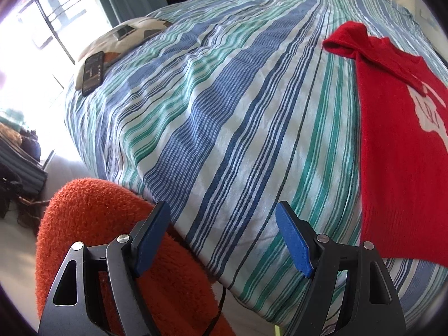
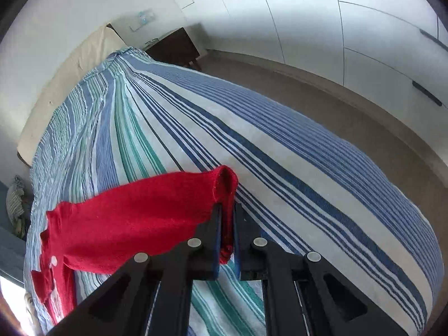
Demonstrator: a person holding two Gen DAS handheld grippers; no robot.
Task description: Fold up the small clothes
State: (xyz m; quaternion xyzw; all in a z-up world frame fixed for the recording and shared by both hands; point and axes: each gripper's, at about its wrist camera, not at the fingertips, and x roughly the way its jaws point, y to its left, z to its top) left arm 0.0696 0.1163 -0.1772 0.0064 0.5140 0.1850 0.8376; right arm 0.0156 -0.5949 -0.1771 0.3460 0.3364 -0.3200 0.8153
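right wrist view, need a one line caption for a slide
Right gripper pinches the cuff of a red sweater sleeve, lifting it above the striped bedspread.

Daylight glares through the window (image 1: 42, 28) at ten o'clock, blown out – fisheye edges bend and darken

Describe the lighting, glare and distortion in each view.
Left wrist view: the window is blown out white; the fisheye bulges the striped bedspread; the red sweater is sharp. Right wrist view: even, softer light, no glare; walls curve, and the sleeve is clear.
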